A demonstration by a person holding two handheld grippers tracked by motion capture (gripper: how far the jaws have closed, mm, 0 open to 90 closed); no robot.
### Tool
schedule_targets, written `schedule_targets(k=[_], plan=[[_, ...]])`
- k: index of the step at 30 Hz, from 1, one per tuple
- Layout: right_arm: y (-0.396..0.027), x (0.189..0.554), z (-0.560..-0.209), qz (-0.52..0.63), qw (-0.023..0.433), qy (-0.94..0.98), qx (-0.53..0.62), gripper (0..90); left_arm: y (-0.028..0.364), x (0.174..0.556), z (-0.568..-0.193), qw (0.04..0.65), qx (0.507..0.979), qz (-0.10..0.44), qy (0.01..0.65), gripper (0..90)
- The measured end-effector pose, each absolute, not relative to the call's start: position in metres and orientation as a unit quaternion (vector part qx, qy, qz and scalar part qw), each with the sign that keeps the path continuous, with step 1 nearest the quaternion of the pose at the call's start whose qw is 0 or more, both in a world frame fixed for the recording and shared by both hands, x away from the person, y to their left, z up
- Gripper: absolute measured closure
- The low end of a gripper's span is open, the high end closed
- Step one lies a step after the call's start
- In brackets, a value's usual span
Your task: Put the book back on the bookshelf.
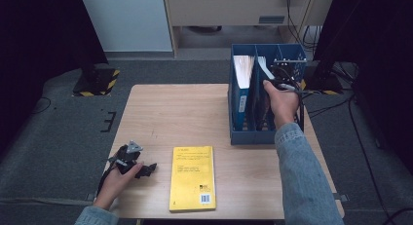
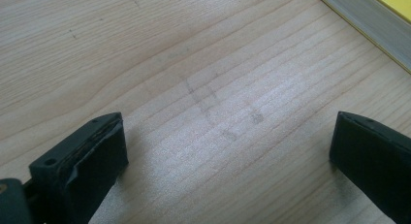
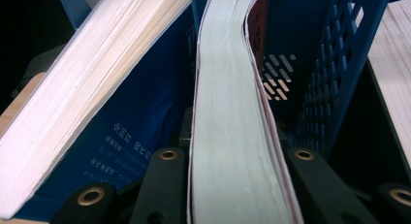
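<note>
Where the pale wooden worktop (image 1: pixel 195 113) meets its far right corner stands a blue plastic file rack with perforated walls (image 1: pixel 265 132), split into three upright compartments: the left one holds a thick book with cream page edges (image 1: pixel 242 69) leaning to one side, the middle one holds a thinner book with a dark red cover and greyish page edges (image 3: pixel 228 136), and I cannot tell what, if anything, sits in the right one. The right gripper (image 1: pixel 281 81) reaches down into the middle compartment from above, its black jaws pinching the thinner book from both sides, cover against one pad and pages against the other. That book stands nearly on end, its long axis running up out of the rack and bowing slightly. A flat yellow paperback (image 1: pixel 193 178) lies on the near part of the worktop, long axis running away from the person. Just left of it rests the left gripper (image 1: pixel 137 166), jaws spread wide over bare wood.
</note>
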State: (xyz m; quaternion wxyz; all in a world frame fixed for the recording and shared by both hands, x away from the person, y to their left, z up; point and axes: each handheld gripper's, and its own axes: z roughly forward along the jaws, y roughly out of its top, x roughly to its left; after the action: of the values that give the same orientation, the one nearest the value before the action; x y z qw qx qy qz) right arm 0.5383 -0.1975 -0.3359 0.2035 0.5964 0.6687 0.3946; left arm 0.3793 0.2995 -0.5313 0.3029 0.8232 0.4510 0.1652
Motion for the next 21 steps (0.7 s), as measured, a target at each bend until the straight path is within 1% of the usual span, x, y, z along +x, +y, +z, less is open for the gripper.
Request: schedule_targets(k=[21], plan=[[-0.198,0.521,-0.339,0.389,0.188,0.688,0.584,69.1,0.299,0.380,-0.531,0.302,0.825,0.164,0.449,0.0]])
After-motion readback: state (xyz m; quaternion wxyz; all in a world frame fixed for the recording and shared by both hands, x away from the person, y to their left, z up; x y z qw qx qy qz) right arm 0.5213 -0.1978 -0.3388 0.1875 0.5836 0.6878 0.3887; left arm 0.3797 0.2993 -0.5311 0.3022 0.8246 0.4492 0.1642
